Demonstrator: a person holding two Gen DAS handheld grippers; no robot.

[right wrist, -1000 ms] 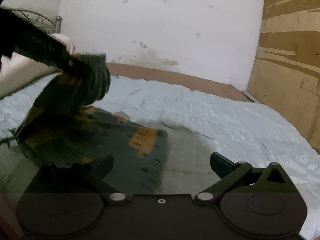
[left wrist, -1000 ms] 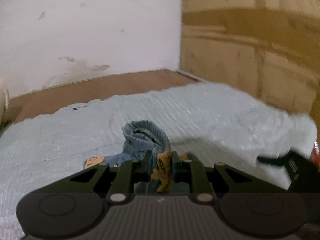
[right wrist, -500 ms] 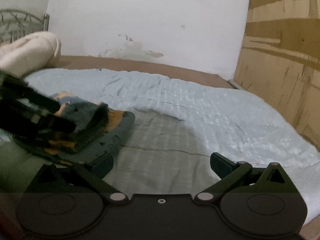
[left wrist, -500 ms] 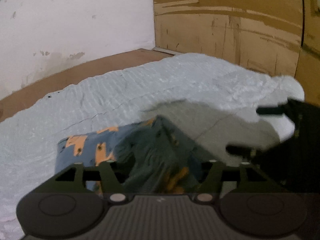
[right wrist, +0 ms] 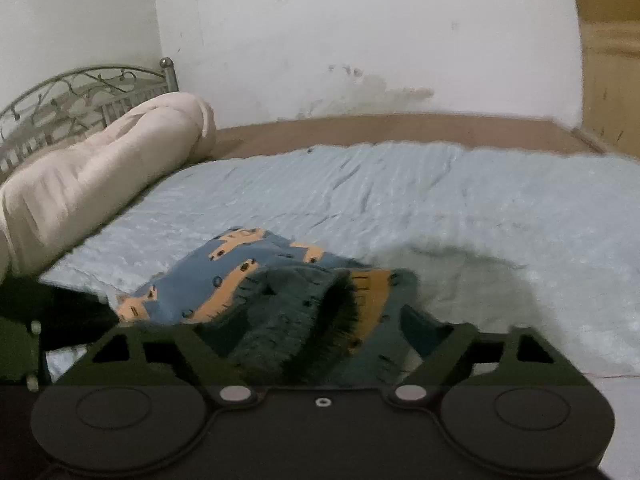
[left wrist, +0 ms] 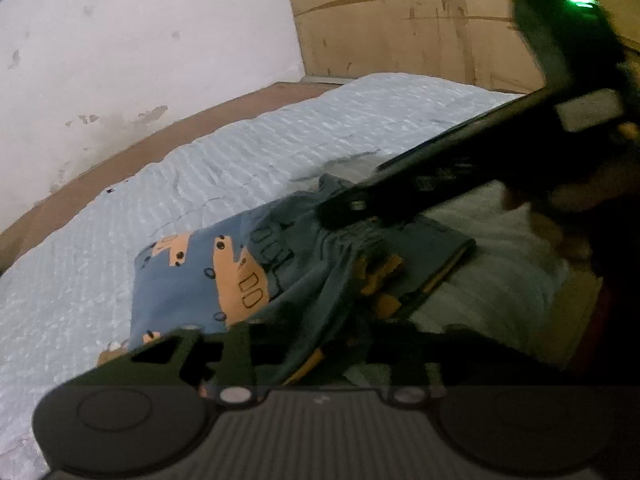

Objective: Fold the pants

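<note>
We've got our left gripper (left wrist: 320,344) pinched down on the pants (left wrist: 192,280), jaws just squeezed in. Our right gripper (right wrist: 320,340) sits over the same bundle — jaws wide, just been narrowing, cloth between them, not clamped.

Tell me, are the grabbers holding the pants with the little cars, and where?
The left gripper pinches a bunched fold of the pants at their near edge. The right gripper has just been closing around the fuzzy cuff end; whether it grips cannot be told.
</note>
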